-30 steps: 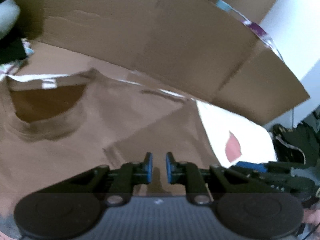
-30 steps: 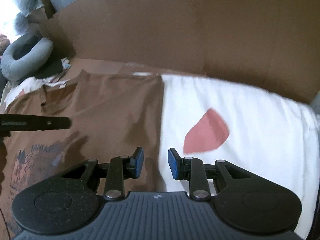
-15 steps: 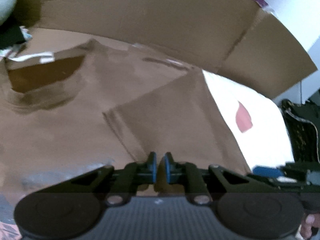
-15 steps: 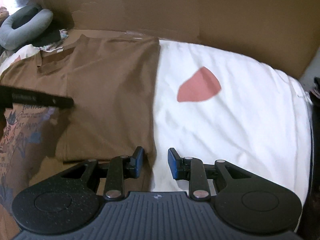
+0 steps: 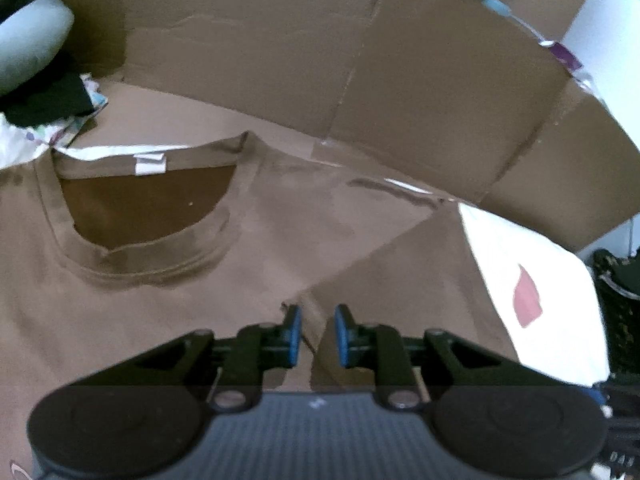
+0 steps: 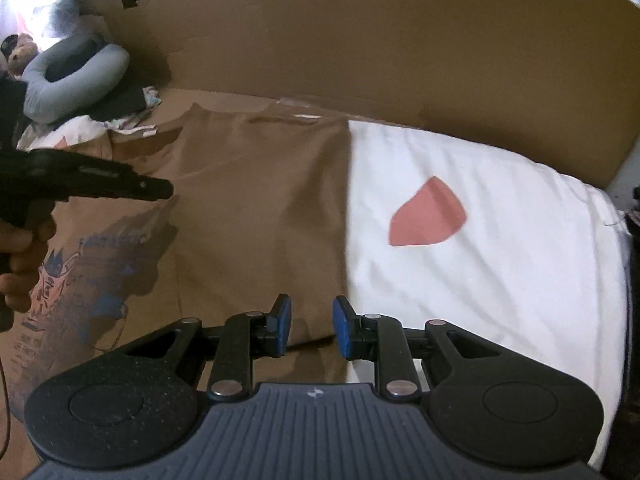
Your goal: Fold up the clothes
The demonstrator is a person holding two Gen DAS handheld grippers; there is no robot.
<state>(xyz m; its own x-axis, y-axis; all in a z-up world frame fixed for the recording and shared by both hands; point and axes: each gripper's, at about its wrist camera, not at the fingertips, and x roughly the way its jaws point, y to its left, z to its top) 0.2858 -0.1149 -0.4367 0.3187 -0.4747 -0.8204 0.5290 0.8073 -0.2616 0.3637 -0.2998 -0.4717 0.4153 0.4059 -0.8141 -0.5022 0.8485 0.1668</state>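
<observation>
cardboard walls (image 5: 280, 52) stand behind a bed laid with a white sheet (image 5: 532, 264), on which a brown t-shirt (image 5: 140, 312) lies flat.

left wrist view: the left hand-held gripper (image 5: 317, 339) hangs low over the shirt with its blue pads apart and nothing between them. just ahead of and under the pads runs the slanted edge of a folded-in flap (image 5: 400, 280), the shirt's right side turned over onto the chest. the neckline (image 5: 140, 216) with its white label lies ahead and to the left, so the shirt's long axis runs roughly along this gripper's fingers, collar far, hem behind and out of sight. whether the pads touch the cloth i cannot tell.

right wrist view: the right hand-held gripper (image 6: 309, 326) also stands apart and empty, over the lower corner of that same flap (image 6: 260, 216), whose straight outer fold runs away from it, with the sheet and its red patch (image 6: 428, 214) to the right. the left hand-held gripper (image 6: 120, 182) shows from the side, up and to the left, held in a hand (image 6: 20, 256), above the printed chest (image 6: 84, 276).

only this view shows the print and the flap's full length; only the left view shows the collar clearly. the shirt's unfolded left side lies nearer the left gripper, i judge.
</observation>
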